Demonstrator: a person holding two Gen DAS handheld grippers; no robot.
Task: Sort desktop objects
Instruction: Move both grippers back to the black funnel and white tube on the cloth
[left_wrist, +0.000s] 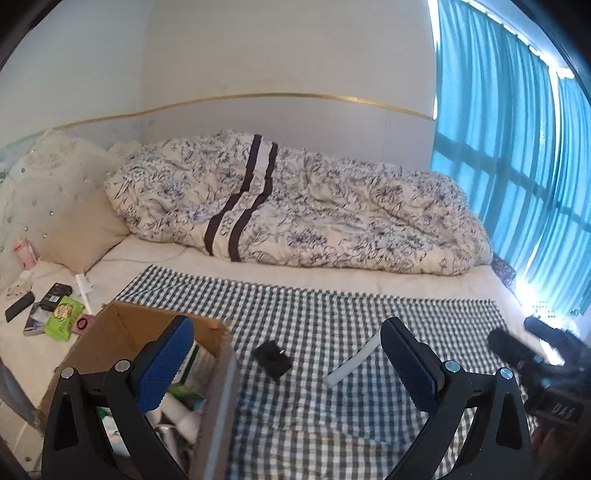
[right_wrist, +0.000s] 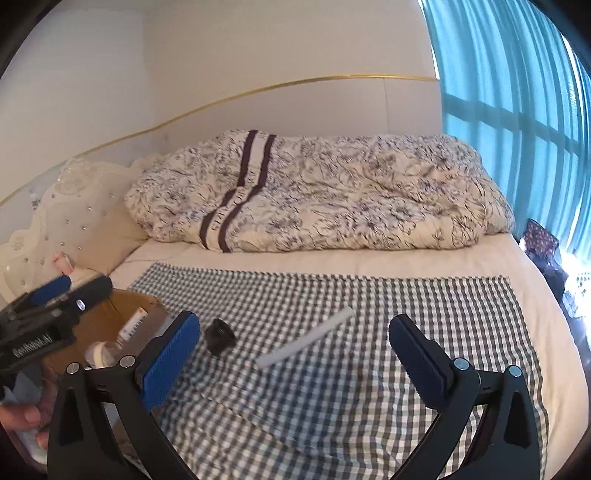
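Looking down the left tool (left_wrist: 286, 363), both blue pads are spread wide with nothing between them, and the right tool (right_wrist: 293, 354) is gaping wide and empty too, so my read is both are between picks rather than carrying anything. Nearest on the left sits the cardboard box (left_wrist: 122, 325), right at the edge of the checkered cloth (left_wrist: 332, 406), already holding a few white and green packages; parked there, I'd guess it's the drop-off bin, close enough for short trips. Just past the tools, two things are left out on the cloth: a small black object (left_wrist: 272, 358) just beside the box wall, and a grey-white stick (right_wrist: 306, 341) lying flat and diagonal a bit further right, apart from the black piece. Each tool seems lined up over that pair, so one of those looks like the next grab; the stick is thin and flat on soft fabric, could be fiddly. Off to the far left on the bare sheet is a separate clutter pile with a green packet (left_wrist: 63, 317). Furthest back, the floral duvet (left_wrist: 295, 206) is bunched against the wall, keeping the front of the bed free.
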